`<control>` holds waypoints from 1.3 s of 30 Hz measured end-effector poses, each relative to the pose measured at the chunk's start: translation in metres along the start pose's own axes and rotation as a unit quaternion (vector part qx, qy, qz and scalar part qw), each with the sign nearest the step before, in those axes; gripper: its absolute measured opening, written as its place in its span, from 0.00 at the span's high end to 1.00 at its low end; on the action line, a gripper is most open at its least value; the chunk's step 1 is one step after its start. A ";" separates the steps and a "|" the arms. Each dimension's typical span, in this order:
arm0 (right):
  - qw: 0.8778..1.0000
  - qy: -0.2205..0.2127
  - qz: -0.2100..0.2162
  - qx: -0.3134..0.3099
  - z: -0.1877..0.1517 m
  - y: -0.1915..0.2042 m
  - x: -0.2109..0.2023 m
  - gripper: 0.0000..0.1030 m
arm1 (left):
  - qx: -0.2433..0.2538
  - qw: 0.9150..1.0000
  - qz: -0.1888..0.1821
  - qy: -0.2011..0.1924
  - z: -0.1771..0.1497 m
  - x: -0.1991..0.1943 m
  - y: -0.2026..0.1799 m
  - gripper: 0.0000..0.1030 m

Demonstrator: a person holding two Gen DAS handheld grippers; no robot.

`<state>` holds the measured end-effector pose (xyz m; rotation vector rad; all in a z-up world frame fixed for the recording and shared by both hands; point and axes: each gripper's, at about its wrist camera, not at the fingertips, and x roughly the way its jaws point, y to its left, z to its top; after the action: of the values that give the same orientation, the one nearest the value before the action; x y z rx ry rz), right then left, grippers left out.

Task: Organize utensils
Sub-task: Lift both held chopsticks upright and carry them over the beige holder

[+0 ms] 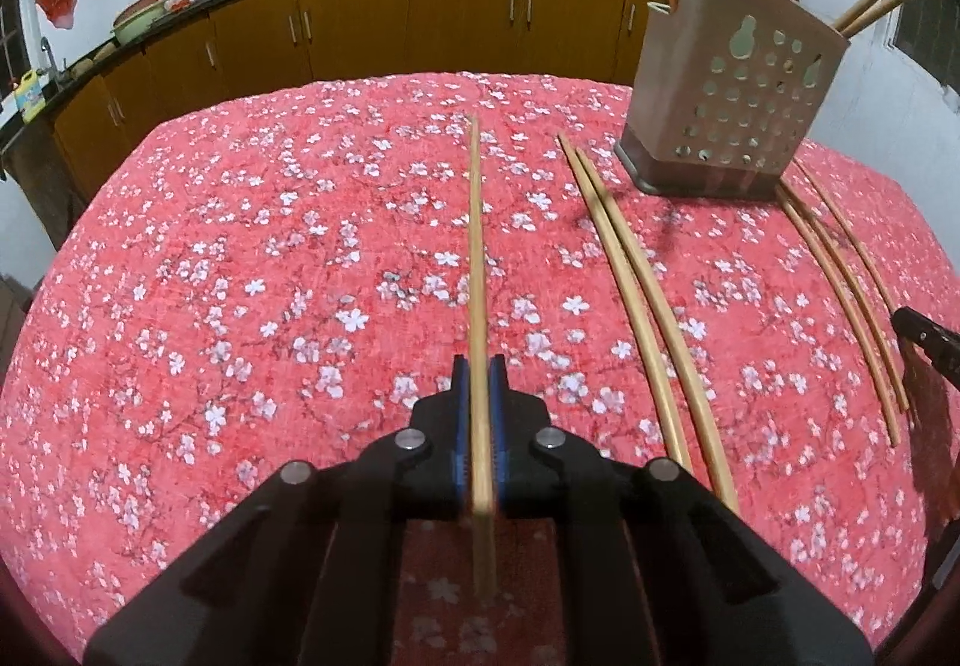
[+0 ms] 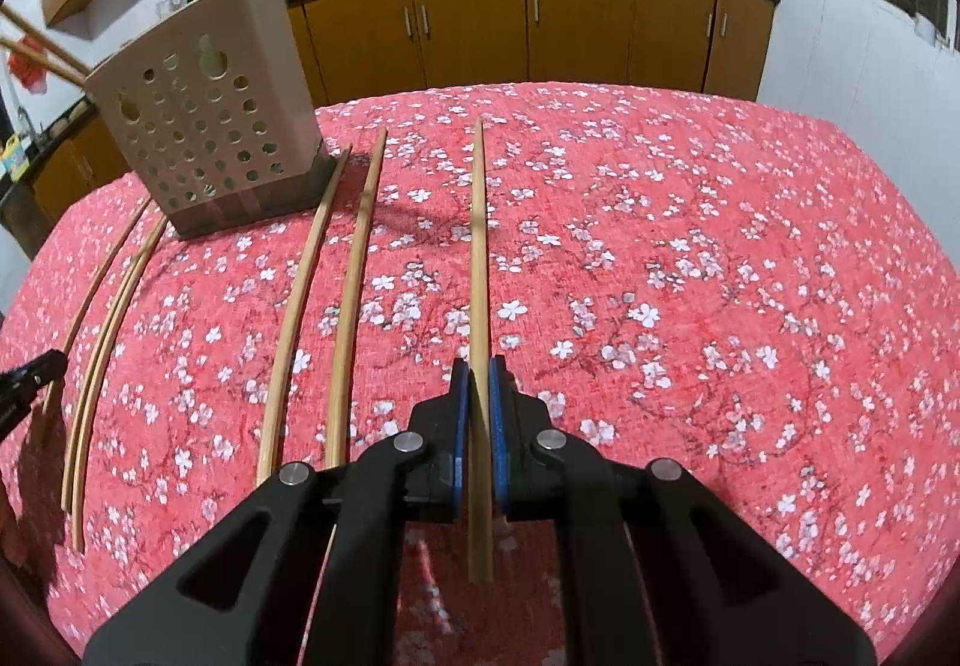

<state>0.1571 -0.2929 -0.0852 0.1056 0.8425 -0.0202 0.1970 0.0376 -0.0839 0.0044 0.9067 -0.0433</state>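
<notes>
At the far left, one chopstick point(image 1: 477, 270) is pinched between the blue pads point(image 1: 459, 426) of the left gripper point(image 1: 478, 372), the jaws pressed tight on it near its thick end. It is held lengthwise along the fingers, its thin tip pointing away over the floral tablecloth point(image 1: 240, 276), presumably so that it can be steered tip-first into the holder.

Next to the right, a pair of chopsticks point(image 1: 636, 306) is laid side by side on the cloth, and further right three more point(image 1: 840, 270) lie just beside the perforated utensil holder point(image 1: 738, 84). They are arranged roughly parallel, which leaves each one easy to reach singly. The holder is stood upright near the far edge of the table, with a few sticks already leaning out of its top.

At the far right, a second chopstick point(image 2: 478, 258) is clamped the same way between the closed pads of the right gripper point(image 2: 478, 372). Most of the sorting is judged to remain.
</notes>
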 end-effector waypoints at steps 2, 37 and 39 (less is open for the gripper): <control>1.000 -0.014 0.003 0.001 0.001 -0.002 -0.011 0.92 | -0.005 1.000 -0.008 -0.001 0.000 -0.006 0.003 0.92; 0.975 -0.217 0.049 0.015 0.066 0.001 -0.137 0.93 | -0.030 0.977 -0.079 -0.196 0.064 -0.157 0.011 0.93; 0.972 -0.228 0.063 0.010 0.073 0.004 -0.149 0.93 | -0.019 0.974 -0.091 -0.205 0.068 -0.167 0.005 0.93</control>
<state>0.1122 -0.3003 0.0746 0.1667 0.3749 0.0650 0.1482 0.0467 0.0893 -0.1200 0.4919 -0.1899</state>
